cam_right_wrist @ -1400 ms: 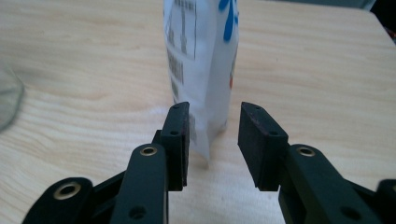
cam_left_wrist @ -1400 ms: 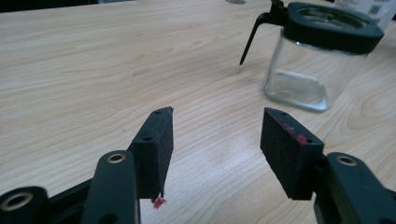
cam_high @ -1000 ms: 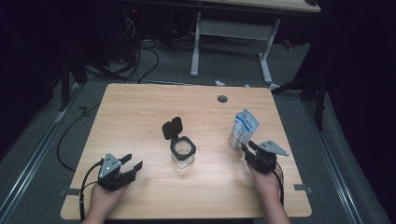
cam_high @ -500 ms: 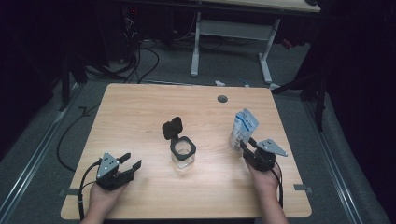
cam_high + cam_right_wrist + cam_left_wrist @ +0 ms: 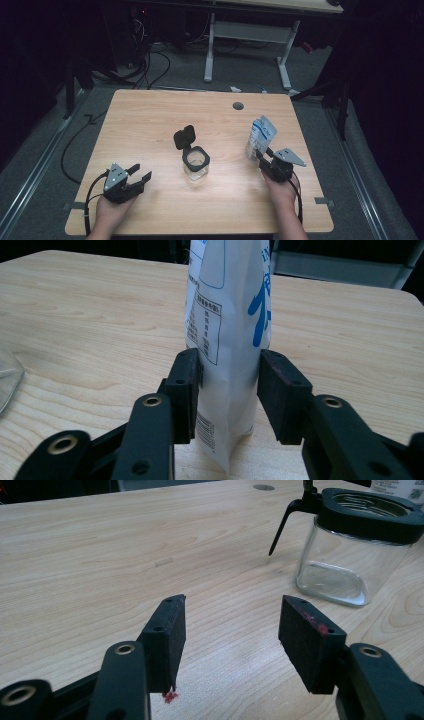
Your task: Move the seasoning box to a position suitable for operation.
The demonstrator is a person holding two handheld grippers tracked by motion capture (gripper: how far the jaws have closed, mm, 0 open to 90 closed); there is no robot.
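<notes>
Pouch [image 5: 227,335] upright near right edge of tabletop [image 5: 150,125], white with blue print. Right gripper [image 5: 263,158] now closed in around pouch base versus second ago; jaws pressing both sides in right gripper view, pinch looks just made. Judged: grasp done, lift toward jar comes next. Glass jar [image 5: 195,165] at tabletop centre, black lid [image 5: 184,136] flipped open, jar looks empty. Left gripper [image 5: 136,176] near front-left corner, unchanged, jaws spread, nothing between, well apart from jar. Thin pouch may buckle under squeeze.
</notes>
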